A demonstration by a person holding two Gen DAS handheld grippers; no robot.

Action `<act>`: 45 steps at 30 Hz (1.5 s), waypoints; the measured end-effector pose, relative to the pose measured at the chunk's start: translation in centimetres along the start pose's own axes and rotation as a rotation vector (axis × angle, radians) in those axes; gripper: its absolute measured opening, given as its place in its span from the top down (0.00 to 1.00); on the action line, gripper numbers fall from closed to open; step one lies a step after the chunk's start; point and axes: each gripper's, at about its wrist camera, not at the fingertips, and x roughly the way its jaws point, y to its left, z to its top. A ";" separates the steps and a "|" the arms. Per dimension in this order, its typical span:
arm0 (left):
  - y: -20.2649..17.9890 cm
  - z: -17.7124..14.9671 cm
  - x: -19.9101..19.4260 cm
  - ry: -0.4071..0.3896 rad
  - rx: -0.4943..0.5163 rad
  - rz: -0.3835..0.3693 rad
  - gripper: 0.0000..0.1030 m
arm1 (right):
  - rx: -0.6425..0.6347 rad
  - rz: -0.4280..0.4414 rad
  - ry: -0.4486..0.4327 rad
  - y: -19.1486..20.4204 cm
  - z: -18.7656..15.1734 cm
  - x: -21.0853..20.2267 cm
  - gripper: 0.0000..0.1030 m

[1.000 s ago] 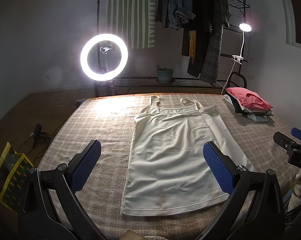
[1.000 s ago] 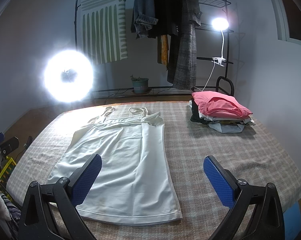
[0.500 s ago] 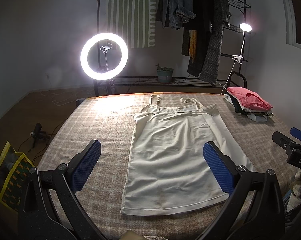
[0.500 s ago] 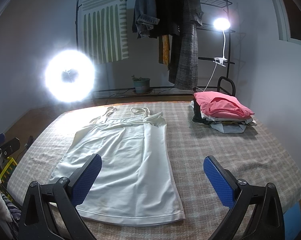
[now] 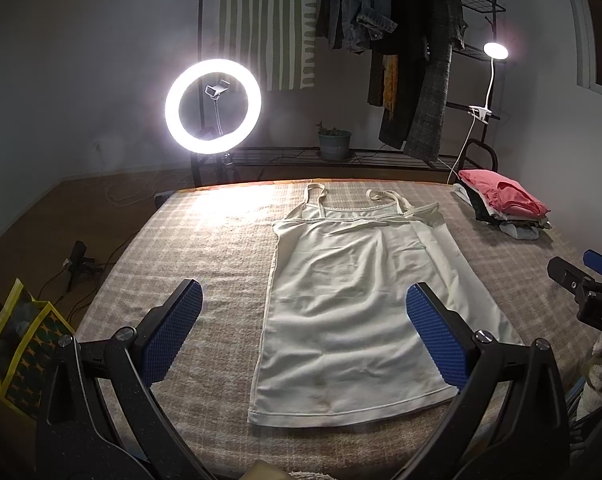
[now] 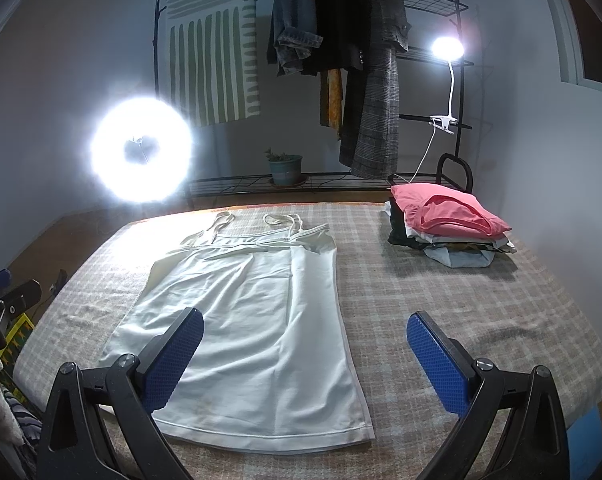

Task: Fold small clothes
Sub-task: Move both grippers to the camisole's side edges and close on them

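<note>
A white strappy camisole [image 5: 353, 304] [image 6: 253, 324] lies flat on the checked bedspread [image 5: 205, 256] [image 6: 461, 304], straps toward the far edge, hem near me. Its right side shows a narrow strip folded along the edge. My left gripper [image 5: 303, 322] hovers open above the hem end, its blue pads [image 5: 435, 336] empty. My right gripper [image 6: 305, 350] is also open and empty, over the camisole's lower right corner. In the left wrist view the right gripper [image 5: 581, 280] shows at the right border.
A stack of folded clothes topped by a pink piece [image 5: 501, 204] [image 6: 449, 216] sits at the bed's far right. A ring light [image 5: 213, 106], a clip lamp [image 6: 447, 48], a clothes rack with hanging coats [image 6: 365, 60] and a potted plant [image 5: 335, 142] stand behind. A yellow bag [image 5: 13, 344] sits on the floor at left.
Both grippers stay open and nearly still; the right wrist view has drifted slightly leftward, so the camisole and clothes stack sit a little further right.
</note>
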 end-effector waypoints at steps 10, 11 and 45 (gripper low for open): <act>3.6 -1.6 1.9 0.071 -0.099 -0.031 0.00 | -0.061 0.099 0.003 2.0 2.7 1.5 0.00; 4.2 -2.0 2.0 0.075 -0.123 -0.039 0.00 | -0.072 0.120 -0.005 2.2 3.2 1.6 0.00; 10.2 -11.1 11.3 0.490 -0.556 -0.118 0.58 | -0.350 0.376 0.595 28.4 10.3 34.3 0.50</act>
